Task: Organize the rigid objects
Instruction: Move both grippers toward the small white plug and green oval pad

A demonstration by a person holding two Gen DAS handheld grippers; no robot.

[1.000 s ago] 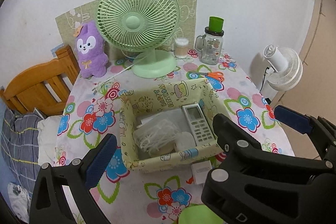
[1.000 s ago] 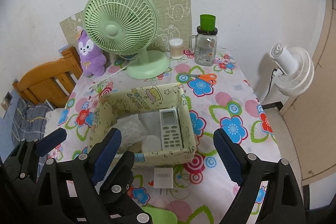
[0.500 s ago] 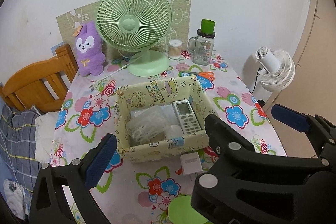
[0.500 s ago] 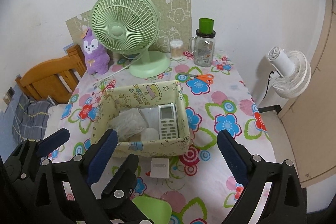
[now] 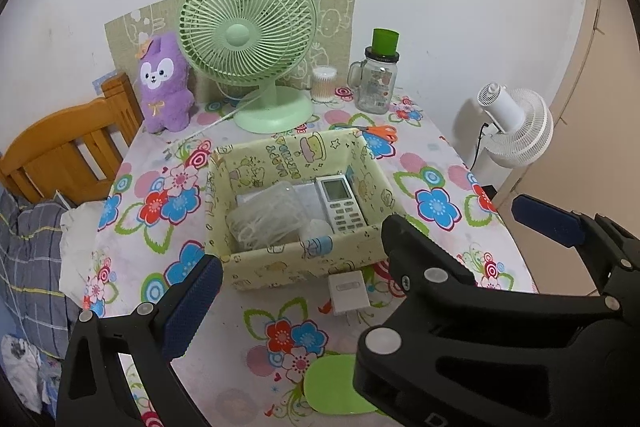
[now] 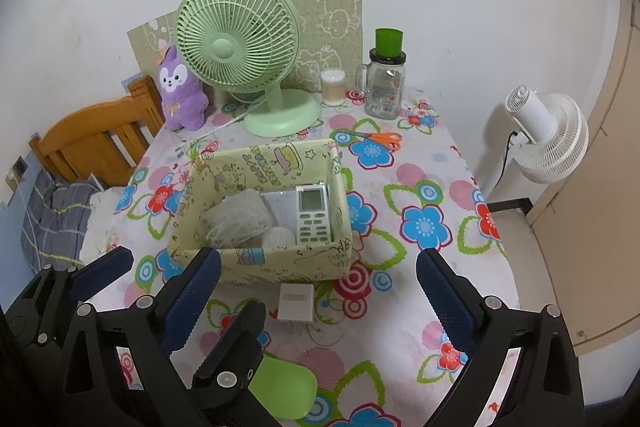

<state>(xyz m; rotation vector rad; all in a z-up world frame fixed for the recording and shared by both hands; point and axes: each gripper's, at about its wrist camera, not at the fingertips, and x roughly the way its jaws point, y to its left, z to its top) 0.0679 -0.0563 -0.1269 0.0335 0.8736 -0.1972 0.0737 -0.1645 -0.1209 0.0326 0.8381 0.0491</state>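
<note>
Both tools hang side by side above the near edge of the bench, which wears a flowered cloth. The left tool is spread wide with nothing between its blue pads. The right tool is spread wide too, and also holds nothing.

In the middle of the bench sits a pale yellow cartoon-print box. Inside it, a white remote control lies along the right wall, screen end toward the far side. To its left is a clear bag of white stringy stuff, with a flat silvery packet showing between the two and a small white round thing at the near wall; I cannot tell what that is.

Just outside the box, touching or nearly touching its near wall, a small white charger block lies flat on the cloth. Nearer still, a flat light-green lid-like piece lies at the bench edge, partly under the left tool.

At the far side stand a green desk fan, a purple plush toy to its left, and to its right a tub of cotton swabs and a glass jar with a green cap. Orange-handled scissors lie in front of the jar. A white fan stands beyond the bench on the right, and a wooden headboard on the left.
</note>
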